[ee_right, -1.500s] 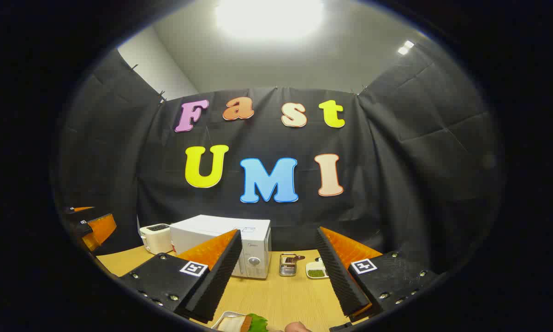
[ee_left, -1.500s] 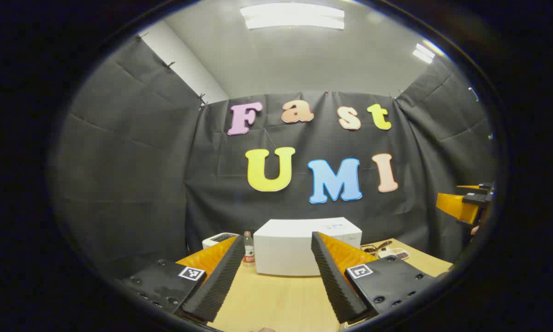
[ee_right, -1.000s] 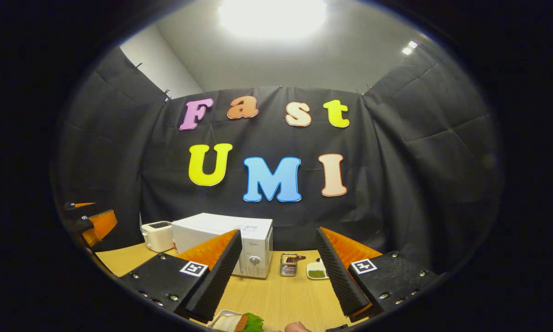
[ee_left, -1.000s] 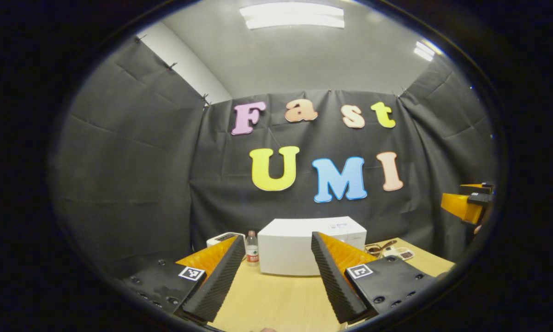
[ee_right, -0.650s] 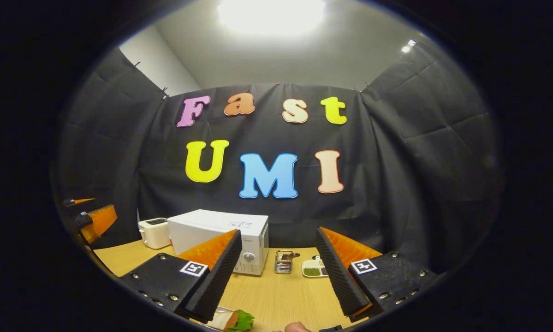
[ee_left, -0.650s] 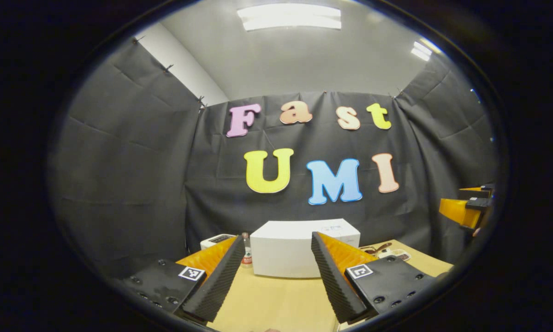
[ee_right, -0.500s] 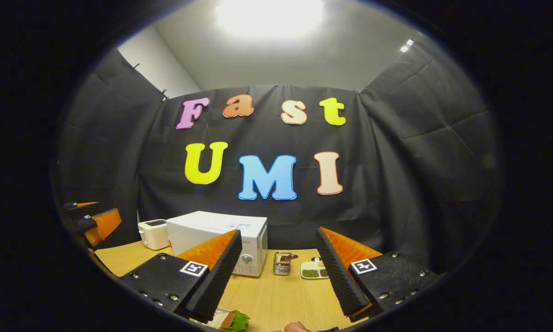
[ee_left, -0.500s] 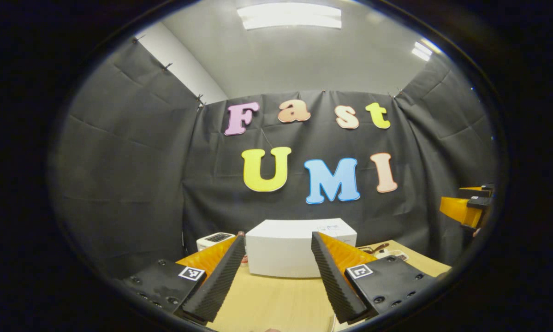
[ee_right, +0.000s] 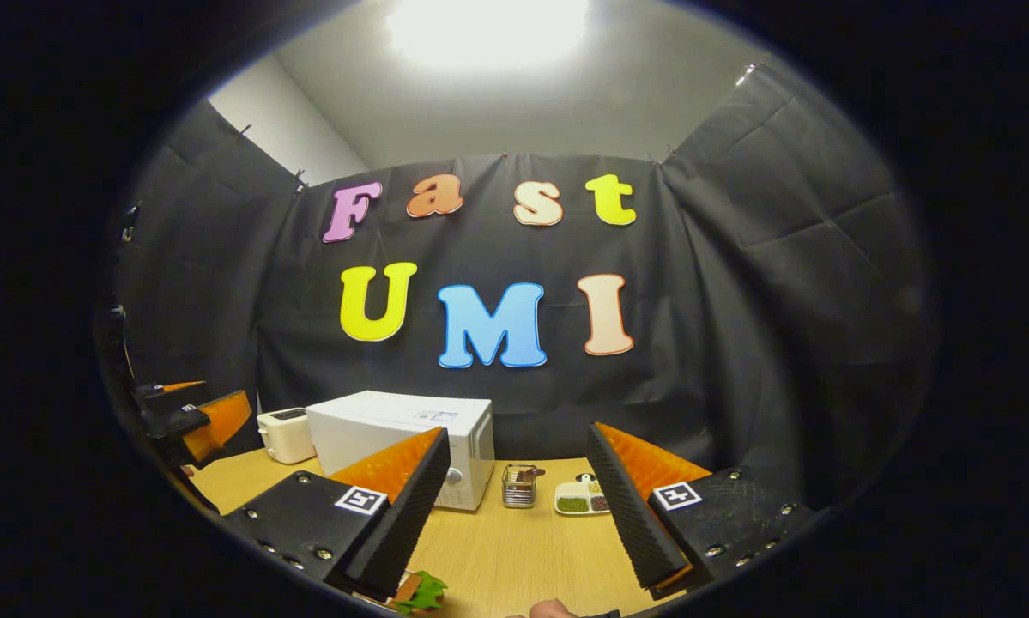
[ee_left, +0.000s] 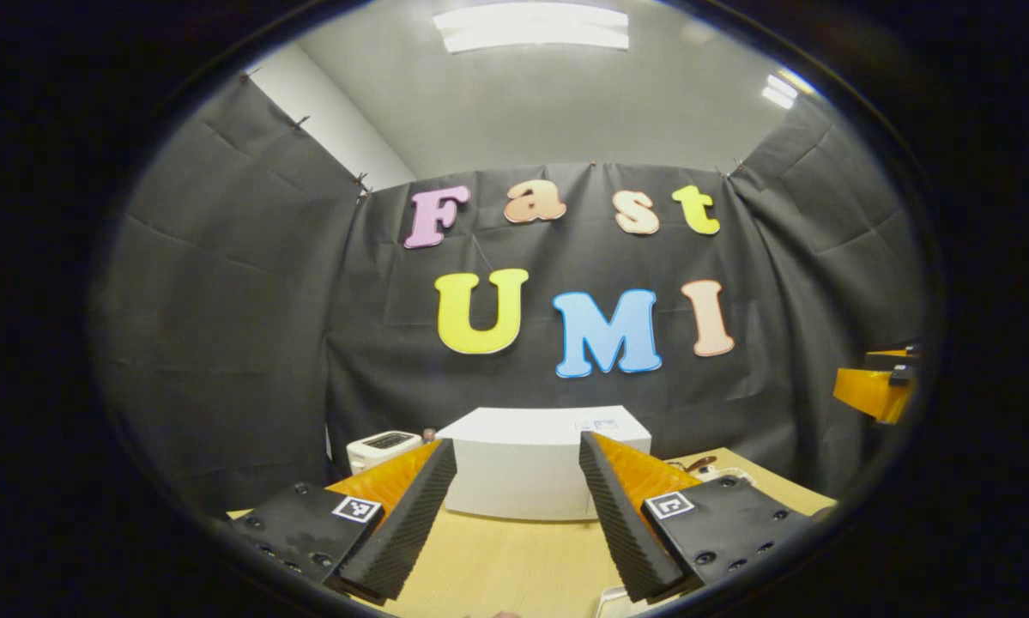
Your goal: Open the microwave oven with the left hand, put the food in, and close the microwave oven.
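Note:
The white microwave [ee_left: 514, 468] stands at the back of the wooden table [ee_left: 514, 566], straight ahead of my left gripper [ee_left: 514, 443], which is open and holds nothing. In the right gripper view the microwave [ee_right: 394, 433] sits left of centre with its door shut and a dial on the face turned to the right. My right gripper [ee_right: 518, 439] is open and holds nothing. The food, a sandwich with green lettuce [ee_right: 420, 592], lies just below its left finger. The left gripper [ee_right: 196, 421] hovers at the far left there, and the right gripper [ee_left: 874, 390] at the far right of the left gripper view.
A white toaster [ee_right: 285, 433] stands left of the microwave, with a bottle cap [ee_left: 429, 434] peeking up beside it. Right of the microwave are a metal utensil holder [ee_right: 518, 485] and a small divided dish [ee_right: 581, 498]. A white plate corner [ee_left: 614, 601] shows at the bottom.
Both views have drifted slightly: the microwave slid left, the bottle is now mostly hidden behind my left finger, and the food has slipped toward the lower edge. Both grippers stayed open.

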The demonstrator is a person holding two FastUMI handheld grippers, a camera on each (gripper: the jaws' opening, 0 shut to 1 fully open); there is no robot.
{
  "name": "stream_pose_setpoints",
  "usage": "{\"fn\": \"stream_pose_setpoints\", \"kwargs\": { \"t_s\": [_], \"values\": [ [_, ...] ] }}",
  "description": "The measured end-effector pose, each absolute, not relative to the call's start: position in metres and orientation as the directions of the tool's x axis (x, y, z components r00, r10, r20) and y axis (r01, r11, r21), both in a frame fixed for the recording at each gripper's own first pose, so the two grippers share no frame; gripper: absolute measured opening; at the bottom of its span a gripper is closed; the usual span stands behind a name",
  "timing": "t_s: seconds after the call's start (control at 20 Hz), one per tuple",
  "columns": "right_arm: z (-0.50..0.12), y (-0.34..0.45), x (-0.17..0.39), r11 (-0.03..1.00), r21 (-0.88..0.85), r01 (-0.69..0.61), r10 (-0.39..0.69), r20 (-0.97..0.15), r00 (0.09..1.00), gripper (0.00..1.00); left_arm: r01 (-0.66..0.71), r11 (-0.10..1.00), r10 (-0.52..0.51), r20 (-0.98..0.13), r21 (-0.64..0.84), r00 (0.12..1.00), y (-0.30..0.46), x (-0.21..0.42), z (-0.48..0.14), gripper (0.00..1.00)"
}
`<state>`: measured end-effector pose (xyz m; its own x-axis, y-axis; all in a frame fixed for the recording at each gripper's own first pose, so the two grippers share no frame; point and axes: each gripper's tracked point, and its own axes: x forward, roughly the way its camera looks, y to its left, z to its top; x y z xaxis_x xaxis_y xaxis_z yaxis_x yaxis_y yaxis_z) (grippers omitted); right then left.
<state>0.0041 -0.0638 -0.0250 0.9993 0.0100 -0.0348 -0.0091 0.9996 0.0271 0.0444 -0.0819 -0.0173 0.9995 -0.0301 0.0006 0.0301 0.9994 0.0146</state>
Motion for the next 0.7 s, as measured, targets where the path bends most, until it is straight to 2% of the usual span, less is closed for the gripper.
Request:
{"fn": "stream_pose_setpoints", "kwargs": {
  "t_s": [0.7],
  "values": [
    [-0.026,-0.09,0.009,0.963,-0.027,0.267,-0.268,-0.054,0.962,0.96,0.273,0.962,-0.273,-0.044,-0.003,0.961,-0.146,0.178,-0.083,0.95]
  ]
}}
